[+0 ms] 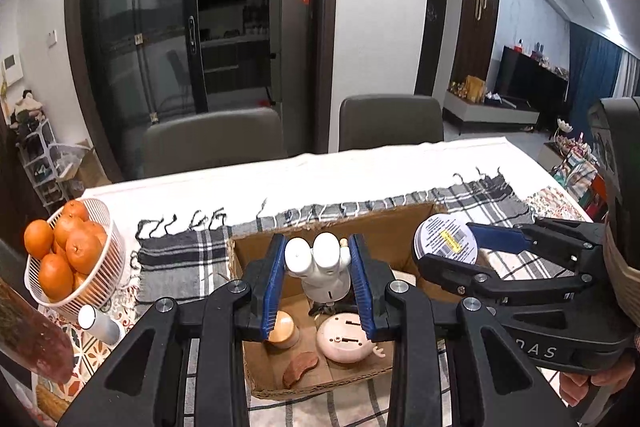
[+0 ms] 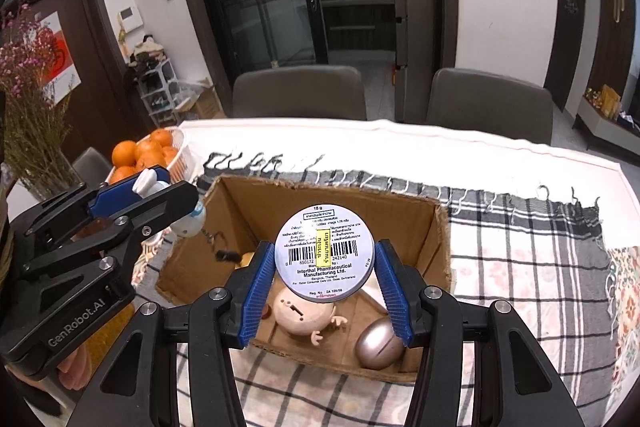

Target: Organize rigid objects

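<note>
My left gripper (image 1: 318,267) is shut on a white rabbit-like figurine (image 1: 320,267) and holds it above the open cardboard box (image 1: 256,247). My right gripper (image 2: 326,275) is shut on a round tin (image 2: 325,258) with a barcode label, also above the box (image 2: 438,239). The tin shows in the left wrist view (image 1: 446,239) at the right; the figurine shows in the right wrist view (image 2: 188,219) at the left. Inside the box lie a cream round toy (image 2: 302,315), a metallic egg-shaped object (image 2: 378,345), a wooden-lidded jar (image 1: 284,329) and a reddish curved piece (image 1: 300,373).
A white basket of oranges (image 1: 68,255) stands at the left on the table. A small white bottle (image 1: 100,323) lies beside it. A plaid cloth (image 2: 520,247) lies under the box. Two grey chairs (image 1: 390,123) stand behind the table. Dried flowers (image 2: 32,99) stand at the far left.
</note>
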`<state>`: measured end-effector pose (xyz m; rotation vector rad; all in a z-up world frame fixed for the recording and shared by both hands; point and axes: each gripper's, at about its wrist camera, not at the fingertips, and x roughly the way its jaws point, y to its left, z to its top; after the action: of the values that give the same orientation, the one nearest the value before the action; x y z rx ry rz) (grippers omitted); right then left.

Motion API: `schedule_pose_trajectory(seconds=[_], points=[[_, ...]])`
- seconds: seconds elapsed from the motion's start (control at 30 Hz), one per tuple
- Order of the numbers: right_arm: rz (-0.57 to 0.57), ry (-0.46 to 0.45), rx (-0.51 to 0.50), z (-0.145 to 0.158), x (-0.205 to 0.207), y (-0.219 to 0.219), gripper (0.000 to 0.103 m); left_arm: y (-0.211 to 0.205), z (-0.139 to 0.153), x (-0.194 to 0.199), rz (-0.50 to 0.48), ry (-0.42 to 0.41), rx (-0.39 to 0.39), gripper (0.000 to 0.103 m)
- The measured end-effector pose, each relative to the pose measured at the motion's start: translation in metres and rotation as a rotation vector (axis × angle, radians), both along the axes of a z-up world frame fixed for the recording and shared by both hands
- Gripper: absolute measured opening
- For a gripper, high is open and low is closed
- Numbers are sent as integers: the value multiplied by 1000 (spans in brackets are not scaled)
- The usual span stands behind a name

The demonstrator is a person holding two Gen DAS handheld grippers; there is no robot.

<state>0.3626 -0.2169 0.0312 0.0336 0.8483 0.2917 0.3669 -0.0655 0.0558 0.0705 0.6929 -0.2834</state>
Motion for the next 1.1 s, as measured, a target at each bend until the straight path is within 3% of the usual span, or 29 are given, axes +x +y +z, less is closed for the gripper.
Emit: schedule_pose_trajectory(seconds=[0.4,0.57,0.73,1.1], points=[[1,146,-31,-39,29,1,52,-2,-35,26,-1,169,51,35],[-26,157,-46,-42,30,-3,54,2,-40,22,36,175,60,40],[-69,101,-62,-31,17,-7,54,8,-33,7,77,151,56,49],[-141,-80,-60,15,-46,-8,56,22,3,-55,162,14,59,60]])
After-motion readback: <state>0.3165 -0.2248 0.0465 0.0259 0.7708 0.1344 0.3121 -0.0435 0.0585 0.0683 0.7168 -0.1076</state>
